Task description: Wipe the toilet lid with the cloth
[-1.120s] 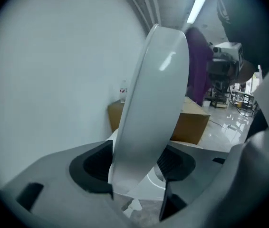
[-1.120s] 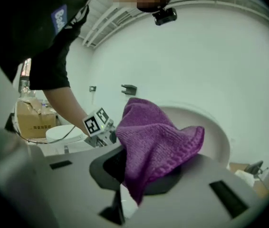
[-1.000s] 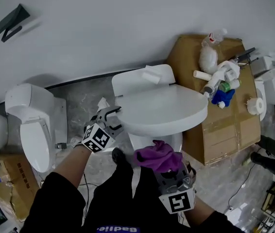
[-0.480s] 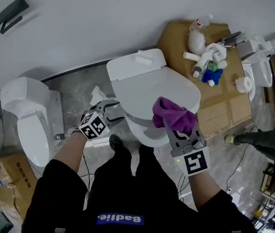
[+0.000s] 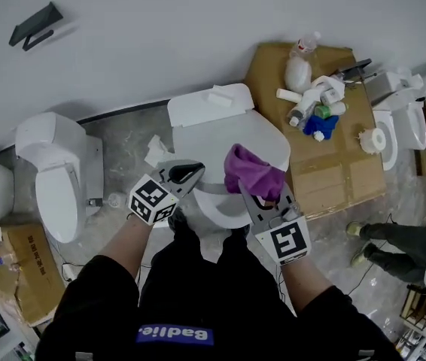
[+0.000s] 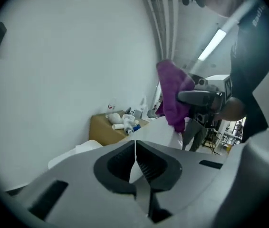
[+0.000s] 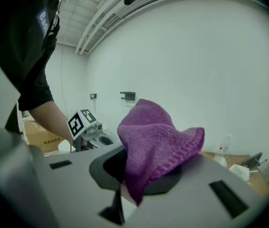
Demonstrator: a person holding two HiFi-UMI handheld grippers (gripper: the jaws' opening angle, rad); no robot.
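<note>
Over the near right part of the closed toilet lid [image 5: 224, 145] I am holding the right gripper [image 5: 258, 195], its jaws pinching a purple cloth [image 5: 249, 171] that is bunching up above them and drooping over one side. Whether the cloth is touching the lid I cannot tell from any view. At the lid's near left edge I am keeping the left gripper [image 5: 189, 174]; its jaws have just been closing and are now pressed together with nothing between them (only the white lid is showing beyond the tips).

With the lid down, the bowl is covered, so nothing inside it is showing. Right of the toilet, a closed cardboard box [image 5: 333, 175] is serving as a stand: on its top, toward the far end, a clear plastic bottle [image 5: 304, 50] is lying beside a heap of white bottles [image 5: 314, 96], with a blue item [image 5: 320, 125] just nearer and a white paper roll [image 5: 369, 140] at the right edge. At the near left a second cardboard box [image 5: 17, 277] is sitting on the floor with a few small things on it, too small to name. Between the two, a second toilet [image 5: 55, 194] is standing against the wall.
</note>
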